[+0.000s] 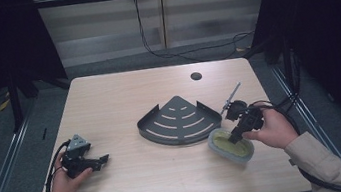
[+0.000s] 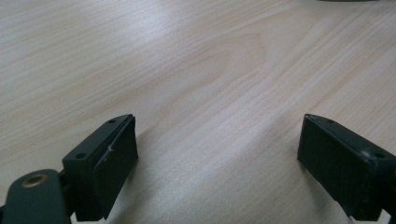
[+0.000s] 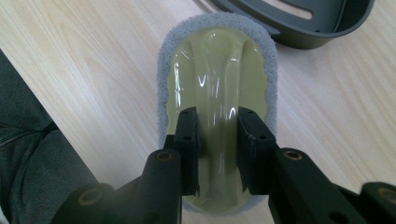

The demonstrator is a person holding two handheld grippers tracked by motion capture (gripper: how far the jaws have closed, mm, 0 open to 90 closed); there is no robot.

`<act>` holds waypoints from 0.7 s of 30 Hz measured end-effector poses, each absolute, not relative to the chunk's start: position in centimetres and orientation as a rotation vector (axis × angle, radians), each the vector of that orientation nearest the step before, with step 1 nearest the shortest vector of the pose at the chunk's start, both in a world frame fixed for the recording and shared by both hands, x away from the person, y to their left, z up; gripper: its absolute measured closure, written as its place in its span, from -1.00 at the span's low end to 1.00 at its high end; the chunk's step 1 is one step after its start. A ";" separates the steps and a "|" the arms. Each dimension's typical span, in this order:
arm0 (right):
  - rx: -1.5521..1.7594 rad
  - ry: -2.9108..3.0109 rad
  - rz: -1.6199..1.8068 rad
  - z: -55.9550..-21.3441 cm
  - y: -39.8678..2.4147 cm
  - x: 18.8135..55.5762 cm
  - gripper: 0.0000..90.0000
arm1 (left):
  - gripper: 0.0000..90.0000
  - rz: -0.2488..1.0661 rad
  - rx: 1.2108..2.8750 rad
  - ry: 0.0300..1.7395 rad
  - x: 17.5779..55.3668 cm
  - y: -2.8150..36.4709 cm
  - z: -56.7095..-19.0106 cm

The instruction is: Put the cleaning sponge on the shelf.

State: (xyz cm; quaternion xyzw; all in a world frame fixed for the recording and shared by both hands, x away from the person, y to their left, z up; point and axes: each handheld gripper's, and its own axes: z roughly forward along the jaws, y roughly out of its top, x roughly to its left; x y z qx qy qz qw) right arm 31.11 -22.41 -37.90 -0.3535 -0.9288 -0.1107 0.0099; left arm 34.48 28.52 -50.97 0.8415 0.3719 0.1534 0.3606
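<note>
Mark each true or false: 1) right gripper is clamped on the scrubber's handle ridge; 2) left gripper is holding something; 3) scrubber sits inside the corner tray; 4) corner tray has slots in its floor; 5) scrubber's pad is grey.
1) True. The right gripper has its jaws closed on the raised ridge of the yellow-green scrubber.
2) False. The left gripper has its jaws wide apart over the bare table, nothing between them.
3) False. The scrubber is outside the corner tray, near its right front corner.
4) True. Curved slots run across the tray's floor.
5) True. A grey pad rims the scrubber's glossy top.
</note>
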 end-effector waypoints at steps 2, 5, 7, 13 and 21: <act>-1.101 -2.902 -0.353 -37.5 -22.4 31.4 0.59 | -0.74 0.395 2.168 0.959 34.5 28.5 -51.0; -1.102 -2.907 -0.355 -36.9 -22.3 31.7 0.59 | -0.74 0.395 2.168 0.959 34.5 28.5 -51.0; -1.100 -2.910 -0.358 -36.5 -22.3 31.9 0.59 | -0.74 0.395 2.168 0.959 34.5 28.5 -51.0; -1.108 -2.913 -0.362 -35.6 -22.1 32.6 0.59 | -0.74 0.395 2.168 0.959 34.5 28.5 -51.0; -1.125 -2.926 -0.366 -34.9 -21.8 33.7 0.59 | -0.74 0.396 2.168 0.959 34.5 28.5 -51.0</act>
